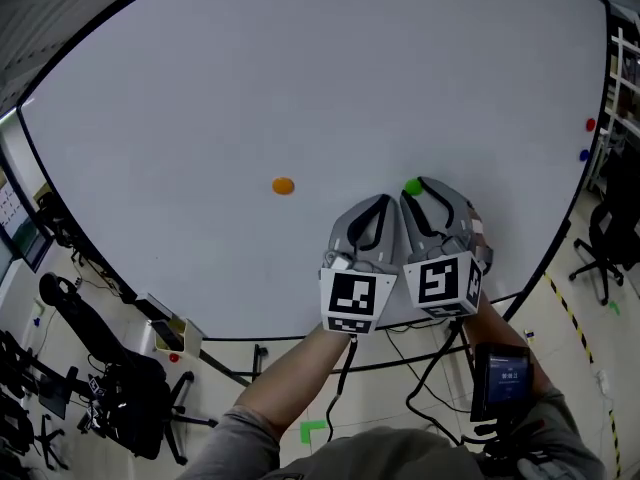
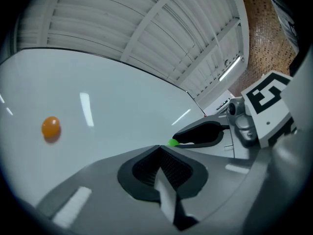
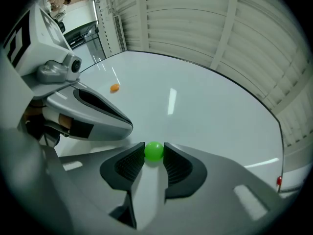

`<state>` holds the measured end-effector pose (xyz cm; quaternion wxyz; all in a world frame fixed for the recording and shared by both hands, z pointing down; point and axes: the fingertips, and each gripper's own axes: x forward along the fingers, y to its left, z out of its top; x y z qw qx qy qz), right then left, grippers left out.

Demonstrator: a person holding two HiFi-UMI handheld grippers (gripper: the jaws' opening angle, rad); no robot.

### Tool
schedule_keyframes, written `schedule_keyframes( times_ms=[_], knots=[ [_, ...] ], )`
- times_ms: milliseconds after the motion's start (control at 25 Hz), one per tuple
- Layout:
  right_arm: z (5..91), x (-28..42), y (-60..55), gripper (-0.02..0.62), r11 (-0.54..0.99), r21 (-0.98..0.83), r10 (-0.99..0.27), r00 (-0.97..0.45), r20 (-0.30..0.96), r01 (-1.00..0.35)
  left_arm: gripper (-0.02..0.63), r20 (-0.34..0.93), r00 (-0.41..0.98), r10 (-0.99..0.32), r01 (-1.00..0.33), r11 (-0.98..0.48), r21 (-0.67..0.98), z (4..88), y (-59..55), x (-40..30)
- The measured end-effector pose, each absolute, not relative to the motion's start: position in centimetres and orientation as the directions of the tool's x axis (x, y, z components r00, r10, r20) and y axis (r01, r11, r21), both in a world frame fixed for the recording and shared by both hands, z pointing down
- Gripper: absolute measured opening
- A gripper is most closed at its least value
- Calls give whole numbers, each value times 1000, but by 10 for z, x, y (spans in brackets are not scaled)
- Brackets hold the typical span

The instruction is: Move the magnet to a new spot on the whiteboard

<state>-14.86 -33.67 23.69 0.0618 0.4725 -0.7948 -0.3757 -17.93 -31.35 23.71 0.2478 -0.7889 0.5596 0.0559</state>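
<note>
Green magnet (image 3: 154, 151) pinched between the pads of the right claw (image 3: 154, 148), low on the whiteboard (image 1: 300, 68) near its bottom edge, left claw (image 2: 160, 148) clenched empty just beside, orange magnet (image 1: 283, 185) well apart leftward, wide bare board above, red magnet (image 1: 590, 124) and blue magnet (image 1: 585, 154) by the right edge.

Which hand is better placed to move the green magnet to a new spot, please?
Right: the right tongs clasp the green magnet at the whiteboard; the left tongs are closed and empty beside them.
</note>
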Motion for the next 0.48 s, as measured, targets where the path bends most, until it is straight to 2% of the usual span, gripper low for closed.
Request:
schedule_keyframes(
  times_ms=[360,480],
  knots=[
    [235,-62,-367,129,199,623,-847,-453,-278,-756,2,-377,462,-802,-874,-340,-348,236,-343,-101],
    [233,-12,-377,129,183,606,-864,-421,-277,-774,2,-377,496,-782,-856,-370,-360,232,-352,-53]
  ],
)
